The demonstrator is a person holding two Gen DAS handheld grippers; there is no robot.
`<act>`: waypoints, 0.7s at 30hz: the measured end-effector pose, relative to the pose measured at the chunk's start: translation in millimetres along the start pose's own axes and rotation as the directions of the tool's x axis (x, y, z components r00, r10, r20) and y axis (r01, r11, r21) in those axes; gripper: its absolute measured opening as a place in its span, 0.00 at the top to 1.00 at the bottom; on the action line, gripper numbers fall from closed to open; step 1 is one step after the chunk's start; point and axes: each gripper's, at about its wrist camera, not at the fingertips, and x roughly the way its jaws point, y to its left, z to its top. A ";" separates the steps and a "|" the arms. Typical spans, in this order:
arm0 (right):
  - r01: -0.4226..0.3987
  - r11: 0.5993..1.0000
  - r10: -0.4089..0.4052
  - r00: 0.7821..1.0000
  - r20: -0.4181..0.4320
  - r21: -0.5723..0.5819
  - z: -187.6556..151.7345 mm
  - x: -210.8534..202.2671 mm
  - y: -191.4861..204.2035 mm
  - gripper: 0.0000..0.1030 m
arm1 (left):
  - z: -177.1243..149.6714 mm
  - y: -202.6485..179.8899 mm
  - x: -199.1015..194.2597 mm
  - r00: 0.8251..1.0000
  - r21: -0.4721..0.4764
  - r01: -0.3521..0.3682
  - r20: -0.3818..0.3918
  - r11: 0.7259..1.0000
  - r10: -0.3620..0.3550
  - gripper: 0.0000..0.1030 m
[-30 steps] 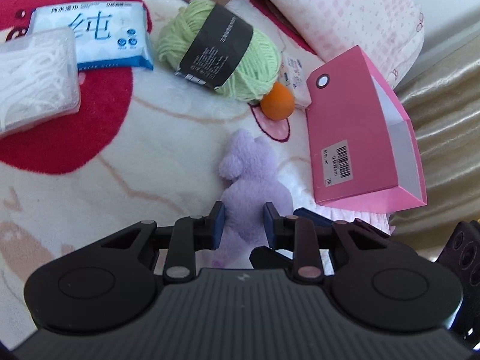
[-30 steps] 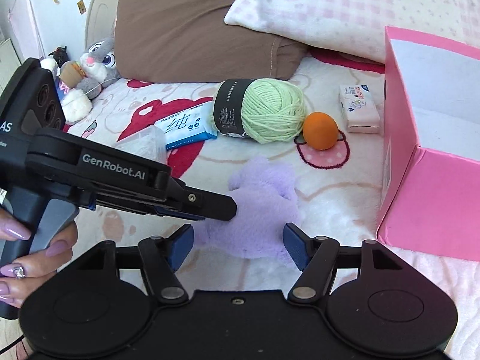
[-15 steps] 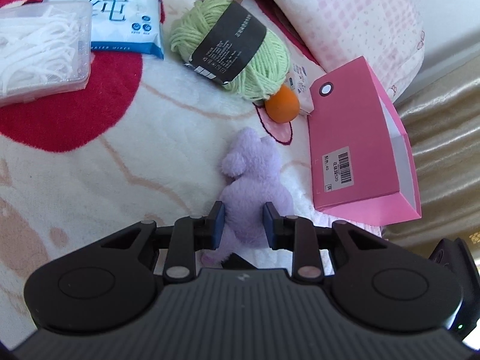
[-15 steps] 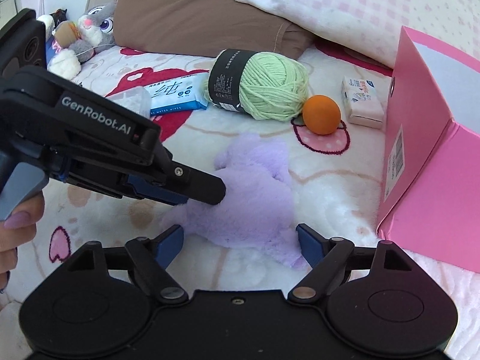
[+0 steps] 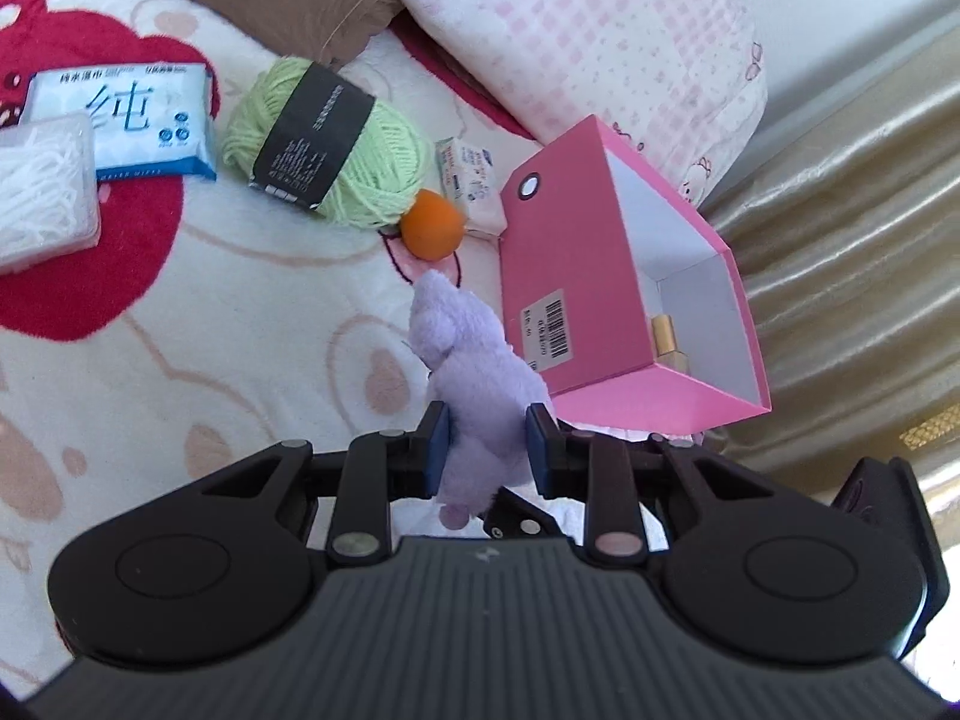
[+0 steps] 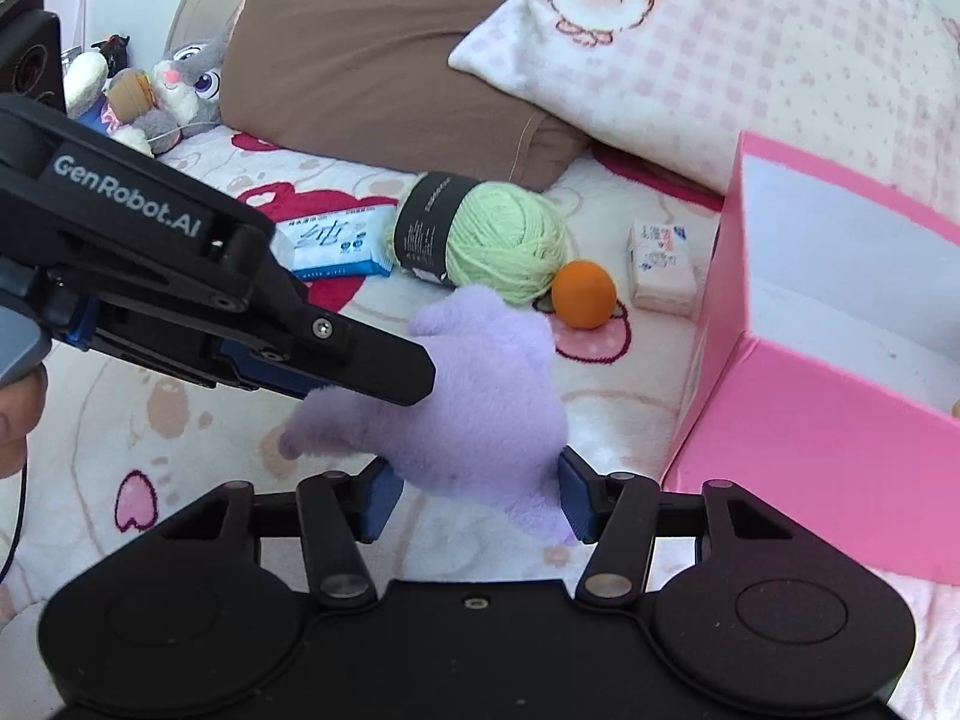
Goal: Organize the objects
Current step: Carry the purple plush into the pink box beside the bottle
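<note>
1. Left gripper: jaws clenched on the purple plush toy, gripping it near one end; the toy looks lifted clear of the blanket and hangs from the pads.
2. Right gripper: jaws closing around the toy's lower body; plush sits between the pads and appears to touch both, though a firm pinch is hard to confirm; the left tool crosses this view from the left, with a bit of the person's hand on its handle.
3. Just right of the toy: pink box, open side up, interior mostly bare; one small gold-capped item lies at the near end, too small to name.
4. Beyond the toy: orange ball on the blanket, near the box's far corner; small tissue pack just behind it.
5. Next out: green yarn ball with a black band, touching or almost touching the orange ball.
6. Far left: blue wipes pack and clear cotton swab box, side by side, edges overlapping.
7. Backdrop: brown pillow, pink checked pillow, stuffed rabbit in the far corner.
8. Progress, my read: early; one item boxed, toy in hand and probably headed there; ball, yarn, tissues, wipes and swabs all loose.
</note>
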 end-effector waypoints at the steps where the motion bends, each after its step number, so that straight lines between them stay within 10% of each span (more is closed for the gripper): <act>1: 0.019 1.000 -0.019 1.000 0.005 -0.013 2.1 -8.1 0.5 0.42 | 1.4 -6.4 -1.8 1.000 0.014 0.005 -0.007 1.000 -0.005 0.75; 11: 0.167 0.985 -0.160 0.978 0.134 -0.041 13.0 -85.5 -32.2 0.43 | 17.9 -102.5 -14.0 0.994 0.195 0.105 -0.023 0.975 -0.102 0.75; 21: 0.271 0.962 -0.272 0.959 0.086 0.020 41.5 -106.8 -111.4 0.43 | 52.5 -204.2 54.6 0.990 0.321 0.070 -0.141 0.945 -0.025 0.74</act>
